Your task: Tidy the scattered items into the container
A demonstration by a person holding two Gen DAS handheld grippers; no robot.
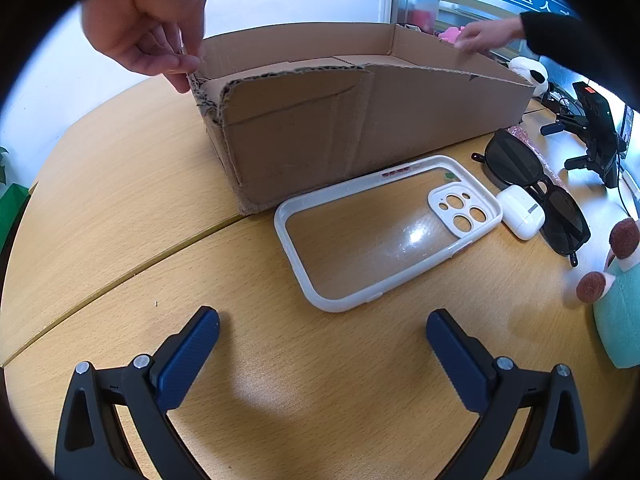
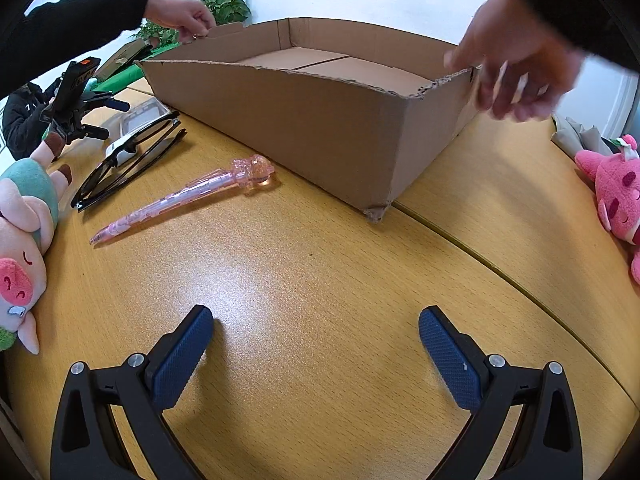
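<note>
A shallow cardboard box [image 1: 304,136] [image 2: 320,120] stands open-topped on the wooden table, its inside bare as far as I see. In front of it in the left wrist view lie a clear phone case [image 1: 384,232], a white earbud case [image 1: 520,212] and black sunglasses [image 1: 536,188]. The right wrist view shows a pink pen [image 2: 188,196] and the sunglasses [image 2: 128,160] left of the box. My left gripper [image 1: 322,336] is open above bare table, short of the phone case. My right gripper [image 2: 316,332] is open too, holding nothing.
Bare hands [image 1: 156,28] [image 2: 516,72] grip the box's corners and rim. A pig plush [image 2: 24,232] lies at the left, a pink plush [image 2: 616,196] at the right. A black gripper device [image 1: 596,136] rests beyond the sunglasses. A seam crosses the table [image 2: 500,272].
</note>
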